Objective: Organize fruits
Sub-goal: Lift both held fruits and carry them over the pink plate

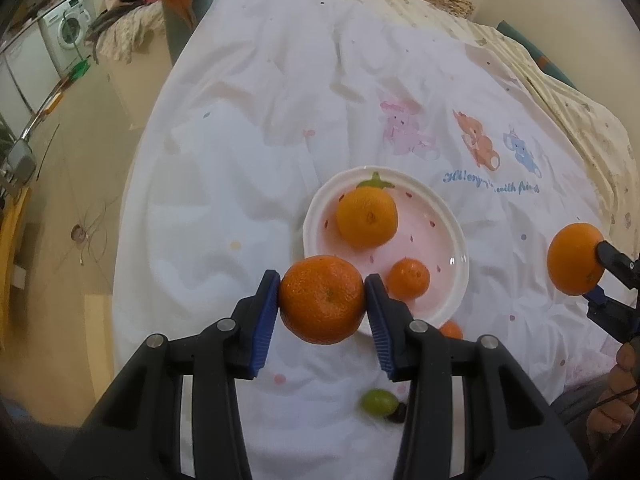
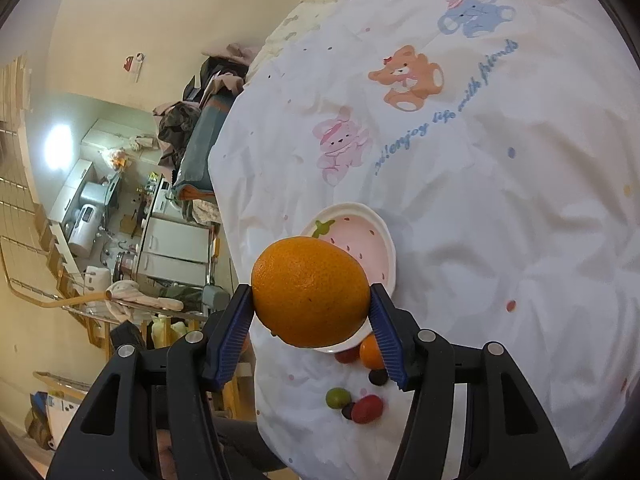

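Note:
My left gripper (image 1: 322,298) is shut on a mandarin (image 1: 322,300), held above the near-left rim of a pink strawberry plate (image 1: 456,280). In the plate lie a large orange (image 1: 367,217) and a small mandarin (image 1: 409,279). My right gripper (image 2: 311,306) is shut on a big orange (image 2: 310,291), in front of the plate (image 2: 380,248); the same orange (image 1: 576,258) shows at the right of the left wrist view. Loose on the quilt are a green grape (image 1: 379,402), a small orange fruit (image 2: 370,352), red fruits (image 2: 367,409) and dark ones (image 2: 378,377).
A white quilt (image 1: 260,160) with cartoon animals covers the bed. The bed's left edge drops to the floor (image 1: 72,184). A washing machine (image 1: 66,26) and heaped clothes (image 1: 132,20) stand at the far left. A person's hand (image 1: 618,392) shows at the right.

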The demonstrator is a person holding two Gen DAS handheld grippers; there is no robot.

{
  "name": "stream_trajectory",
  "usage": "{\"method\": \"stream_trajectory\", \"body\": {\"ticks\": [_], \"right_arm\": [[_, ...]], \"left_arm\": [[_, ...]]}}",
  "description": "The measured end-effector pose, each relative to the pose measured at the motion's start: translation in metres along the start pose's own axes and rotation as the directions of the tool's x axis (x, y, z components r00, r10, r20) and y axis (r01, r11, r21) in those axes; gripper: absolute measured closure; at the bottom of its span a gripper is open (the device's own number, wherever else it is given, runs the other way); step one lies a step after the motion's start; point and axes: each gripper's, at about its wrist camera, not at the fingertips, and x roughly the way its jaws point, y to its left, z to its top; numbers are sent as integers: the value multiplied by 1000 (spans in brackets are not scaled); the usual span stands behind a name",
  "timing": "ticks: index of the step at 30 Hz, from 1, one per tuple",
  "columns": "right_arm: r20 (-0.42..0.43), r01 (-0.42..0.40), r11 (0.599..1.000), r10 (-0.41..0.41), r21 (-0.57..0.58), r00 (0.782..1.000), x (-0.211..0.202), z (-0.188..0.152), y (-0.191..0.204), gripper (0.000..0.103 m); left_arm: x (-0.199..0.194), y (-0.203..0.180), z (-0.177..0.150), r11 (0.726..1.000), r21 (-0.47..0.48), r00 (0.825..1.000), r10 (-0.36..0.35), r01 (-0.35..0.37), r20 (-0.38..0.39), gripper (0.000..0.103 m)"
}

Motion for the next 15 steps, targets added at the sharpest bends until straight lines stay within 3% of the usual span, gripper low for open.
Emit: {"method": "stream_trajectory", "body": {"ticks": [7, 15], "right_arm": [[-14, 10, 1000, -11, -28, 1000, 16, 14, 6, 43], [-32, 28, 999, -29, -29, 999, 41, 33, 4, 42]], "left_arm": [[9, -11, 25, 999, 49, 1000, -1, 1, -4, 64], [41, -27, 33, 995, 98, 998, 8, -2, -64, 64]]}}
